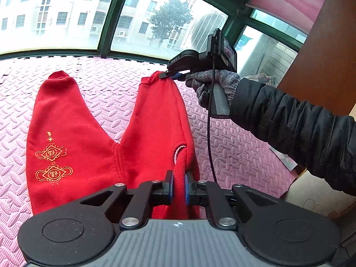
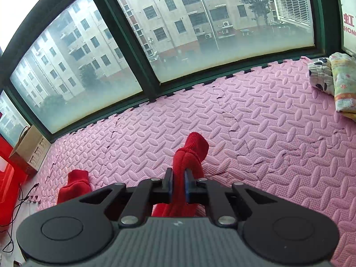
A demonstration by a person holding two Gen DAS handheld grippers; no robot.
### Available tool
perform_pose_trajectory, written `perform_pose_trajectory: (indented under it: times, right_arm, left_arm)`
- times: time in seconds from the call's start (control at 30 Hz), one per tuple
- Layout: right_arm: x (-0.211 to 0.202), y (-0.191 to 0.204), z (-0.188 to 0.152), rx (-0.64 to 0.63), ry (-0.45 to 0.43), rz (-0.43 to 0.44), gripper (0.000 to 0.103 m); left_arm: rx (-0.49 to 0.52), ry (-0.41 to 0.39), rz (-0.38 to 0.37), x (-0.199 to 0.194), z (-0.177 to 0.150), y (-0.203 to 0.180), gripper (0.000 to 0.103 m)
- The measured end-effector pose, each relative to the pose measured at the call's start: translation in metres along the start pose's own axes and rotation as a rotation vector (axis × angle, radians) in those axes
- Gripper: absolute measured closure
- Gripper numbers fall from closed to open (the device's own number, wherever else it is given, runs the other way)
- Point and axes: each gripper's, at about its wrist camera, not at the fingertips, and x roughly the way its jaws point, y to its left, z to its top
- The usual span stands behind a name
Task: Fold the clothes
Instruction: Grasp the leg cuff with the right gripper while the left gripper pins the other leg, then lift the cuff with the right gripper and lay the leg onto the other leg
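The red trousers (image 1: 89, 138), soft fleecy knit with gold embroidery, lie spread on the pink embossed foam mat (image 1: 222, 155). The left gripper (image 1: 178, 183) pinches the waist edge and the right gripper (image 2: 178, 184) one ribbed cuff. Light and limp, they will likely sag, so hems and waistband look the firmest holds.

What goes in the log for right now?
left gripper: shut on red pants waist | right gripper: shut on leg cuff | other leg flat on pink foam mat
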Motion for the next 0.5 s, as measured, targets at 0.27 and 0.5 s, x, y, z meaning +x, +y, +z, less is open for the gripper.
perform_pose_trajectory:
  times: [0.27, 0.5]
  right_arm:
    - [0.013, 0.074, 0.017, -0.057, -0.042, 0.037, 0.094]
    - [0.041, 0.161, 0.001, -0.165, -0.040, 0.082, 0.094]
  left_arm:
    - [-0.152, -0.096, 0.013, -0.038, -0.002, 0.041, 0.094]
    - [-0.282, -0.151, 0.028, -0.067, -0.018, 0.076, 0.094]
